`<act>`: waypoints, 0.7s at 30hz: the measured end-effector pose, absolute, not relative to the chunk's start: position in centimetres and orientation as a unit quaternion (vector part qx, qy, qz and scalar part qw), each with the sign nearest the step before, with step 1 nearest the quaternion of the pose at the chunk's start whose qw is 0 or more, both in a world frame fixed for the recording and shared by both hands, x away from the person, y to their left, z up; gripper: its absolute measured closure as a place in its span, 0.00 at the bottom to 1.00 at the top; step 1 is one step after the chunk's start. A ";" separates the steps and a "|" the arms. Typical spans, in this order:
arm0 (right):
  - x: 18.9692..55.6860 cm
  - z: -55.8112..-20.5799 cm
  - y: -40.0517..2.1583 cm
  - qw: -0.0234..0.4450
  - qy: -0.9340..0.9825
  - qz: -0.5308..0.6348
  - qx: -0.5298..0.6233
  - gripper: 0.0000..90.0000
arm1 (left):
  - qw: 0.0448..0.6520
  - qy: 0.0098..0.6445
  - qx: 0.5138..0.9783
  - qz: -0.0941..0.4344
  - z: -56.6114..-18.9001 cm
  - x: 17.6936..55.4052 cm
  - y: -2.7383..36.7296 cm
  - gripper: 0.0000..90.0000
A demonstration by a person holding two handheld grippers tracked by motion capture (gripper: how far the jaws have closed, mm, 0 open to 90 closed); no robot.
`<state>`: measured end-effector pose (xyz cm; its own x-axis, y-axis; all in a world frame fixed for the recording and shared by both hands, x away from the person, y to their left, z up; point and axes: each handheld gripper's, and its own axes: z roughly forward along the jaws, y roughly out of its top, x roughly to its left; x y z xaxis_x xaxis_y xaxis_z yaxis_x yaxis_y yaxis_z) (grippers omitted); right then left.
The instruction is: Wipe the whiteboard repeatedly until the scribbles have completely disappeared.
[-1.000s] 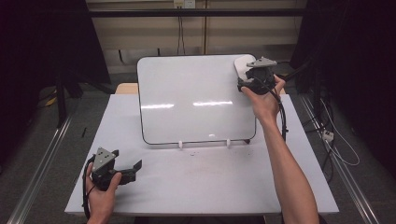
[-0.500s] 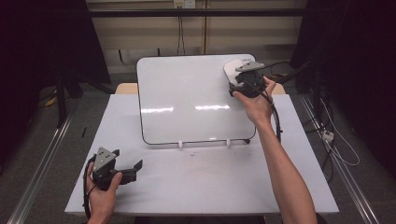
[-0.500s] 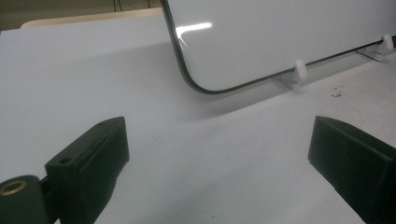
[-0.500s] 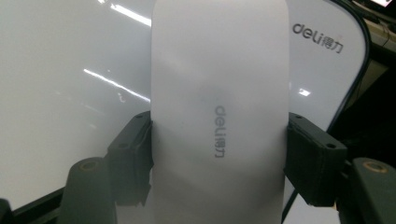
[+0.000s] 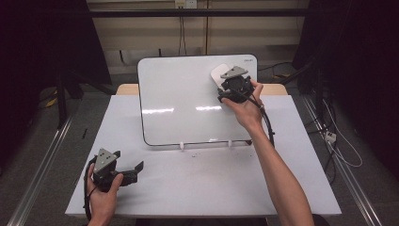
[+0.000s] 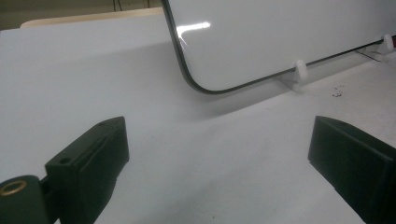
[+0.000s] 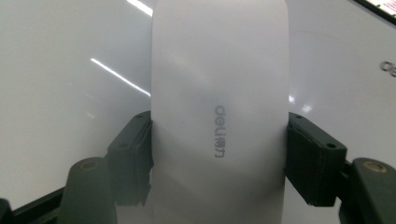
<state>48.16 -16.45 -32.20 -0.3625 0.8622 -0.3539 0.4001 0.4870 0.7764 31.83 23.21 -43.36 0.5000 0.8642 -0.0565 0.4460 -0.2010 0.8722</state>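
A white board (image 5: pixel 179 103) leans back on the white table (image 5: pixel 211 188), held by two small white clips (image 5: pixel 181 145). My right gripper (image 5: pixel 227 82) is at the board's upper right, shut on a white eraser (image 5: pixel 219 73) that lies against the board's surface. In the right gripper view both black pads (image 7: pixel 135 158) press the sides of the eraser (image 7: pixel 219 70), which carries a grey printed logo, with the board (image 7: pixel 70 70) behind it. My left gripper (image 5: pixel 134 170) rests open on the table near its front left corner, jaws wide apart (image 6: pixel 219 163) and nothing between them.
The board's lower left corner (image 6: pixel 196 84) and one clip (image 6: pixel 301 70) stand just ahead of the left gripper. A black cable (image 5: pixel 268 127) trails from the right gripper along the forearm. Dark floor, rails and loose cables (image 5: pixel 339 141) surround the table.
My right gripper has slid left along the board's top with the eraser, away from the upper right corner. The left gripper has stayed put.
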 end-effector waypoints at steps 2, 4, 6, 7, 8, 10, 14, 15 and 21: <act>48.0 -32.4 -15.7 0.389 0.773 0.299 0.403 0.36 | 0.450 0.442 0.741 0.232 -43.4 31.9 23.2 0.06; 47.9 -32.6 -14.8 0.390 0.777 0.297 0.394 0.36 | 0.451 0.442 0.740 0.231 -43.4 31.9 23.2 0.06; 47.7 -32.7 -14.0 0.395 0.779 0.295 0.389 0.36 | 0.452 0.442 0.740 0.231 -43.4 31.9 23.1 0.06; 47.7 -32.7 -13.9 0.398 0.778 0.294 0.387 0.36 | 0.452 0.442 0.739 0.232 -43.4 31.9 23.1 0.06; 47.8 -32.7 -14.0 0.396 0.778 0.297 0.387 0.36 | 0.452 0.441 0.740 0.232 -43.4 31.9 23.2 0.06; 47.9 -32.8 -14.2 0.390 0.779 0.298 0.389 0.36 | 0.451 0.442 0.740 0.231 -43.4 31.9 23.2 0.06; 48.2 -32.3 -14.9 0.394 0.769 0.310 0.397 0.36 | 0.453 0.443 0.739 0.231 -43.4 31.8 23.3 0.06; 48.3 -32.1 -15.2 0.395 0.765 0.313 0.400 0.36 | 0.453 0.444 0.737 0.233 -43.4 31.8 23.3 0.06; 49.0 -31.3 -16.8 0.405 0.748 0.314 0.422 0.36 | 0.453 0.442 0.738 0.233 -43.4 31.8 23.5 0.06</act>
<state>49.02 -16.80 -31.33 -0.3160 0.8854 -0.3409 0.3768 0.4469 0.8114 31.75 23.49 -43.36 0.5001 0.8641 -0.0571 0.4422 -0.1981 0.8748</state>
